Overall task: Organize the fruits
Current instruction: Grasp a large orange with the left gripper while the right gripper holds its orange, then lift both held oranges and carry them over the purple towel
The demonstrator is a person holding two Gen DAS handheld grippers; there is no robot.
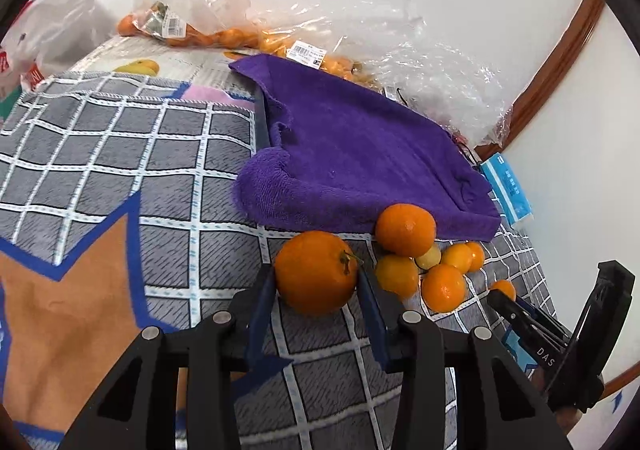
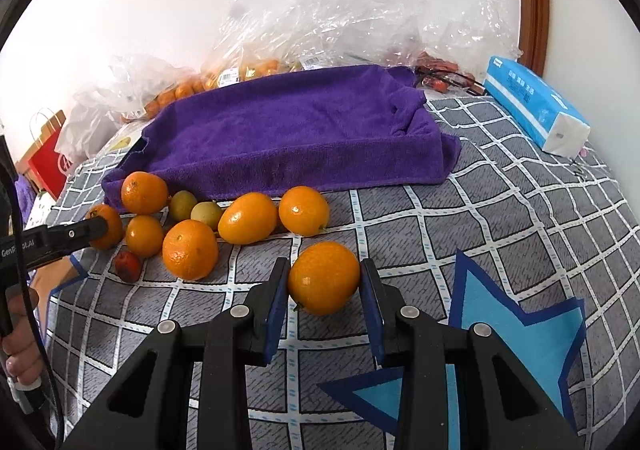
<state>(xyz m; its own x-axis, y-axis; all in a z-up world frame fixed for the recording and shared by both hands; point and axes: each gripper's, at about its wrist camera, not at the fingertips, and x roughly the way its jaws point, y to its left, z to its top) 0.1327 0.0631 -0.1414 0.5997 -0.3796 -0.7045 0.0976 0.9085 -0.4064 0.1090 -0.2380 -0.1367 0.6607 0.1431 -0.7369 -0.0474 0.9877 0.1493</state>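
My left gripper (image 1: 316,278) is shut on a large orange with a stem (image 1: 315,272), low over the checked cloth. My right gripper (image 2: 324,278) is shut on a smaller orange (image 2: 323,277). Several loose oranges (image 2: 190,254) and two small yellow-green fruits (image 2: 206,213) lie in a cluster in front of a purple towel-lined tray (image 2: 304,130). The cluster also shows in the left wrist view (image 1: 404,230), just right of my left gripper. A small red fruit (image 2: 127,266) lies at the cluster's left. The tray holds nothing that I can see.
Clear plastic bags of oranges (image 1: 216,36) lie behind the tray against the white wall. A blue tissue pack (image 2: 536,106) lies at the right. A red paper bag (image 2: 48,162) stands at the far left. The grey checked cloth (image 2: 500,218) covers the surface.
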